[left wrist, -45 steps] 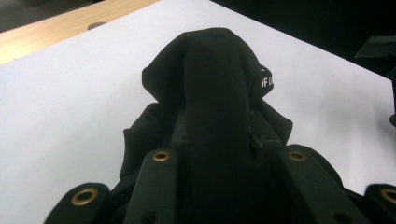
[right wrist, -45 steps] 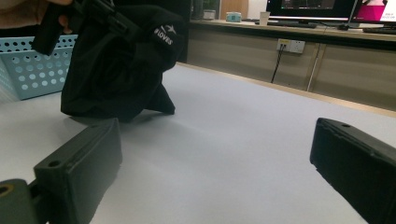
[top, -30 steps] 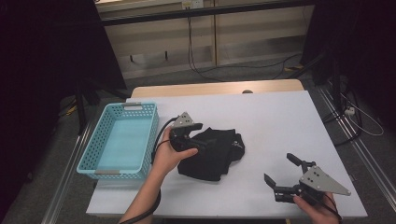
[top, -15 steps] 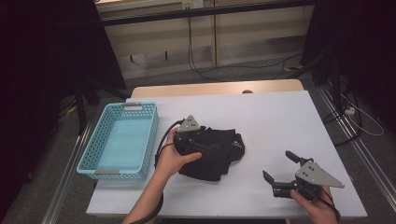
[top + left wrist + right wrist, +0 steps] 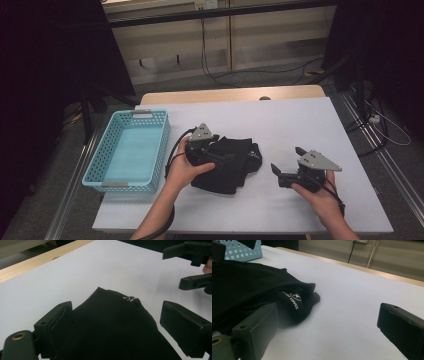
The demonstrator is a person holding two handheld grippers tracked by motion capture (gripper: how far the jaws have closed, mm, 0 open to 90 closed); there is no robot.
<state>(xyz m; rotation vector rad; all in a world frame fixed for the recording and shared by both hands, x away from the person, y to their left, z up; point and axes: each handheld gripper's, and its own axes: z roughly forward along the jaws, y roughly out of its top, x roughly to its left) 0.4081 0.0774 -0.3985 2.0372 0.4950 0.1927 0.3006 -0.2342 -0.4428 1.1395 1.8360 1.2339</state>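
**Garment grab, basket nearby**

Right hand-held gripper (image 5: 280, 172) stood wide, empty, just right of black garment (image 5: 235, 167). Left hand-held gripper (image 5: 220, 159) gaped wide over garment's left edge, basket (image 5: 107, 170) beyond. Best: seat cloth deep before closing.

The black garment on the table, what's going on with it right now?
A person works at a white table with a gripper in each hand. The left gripper sits over the folded black garment, jaws open with the cloth between them, not clamped. The right gripper is open too, held low beside the garment's right edge and pointing at it. A light blue basket stands at the left.
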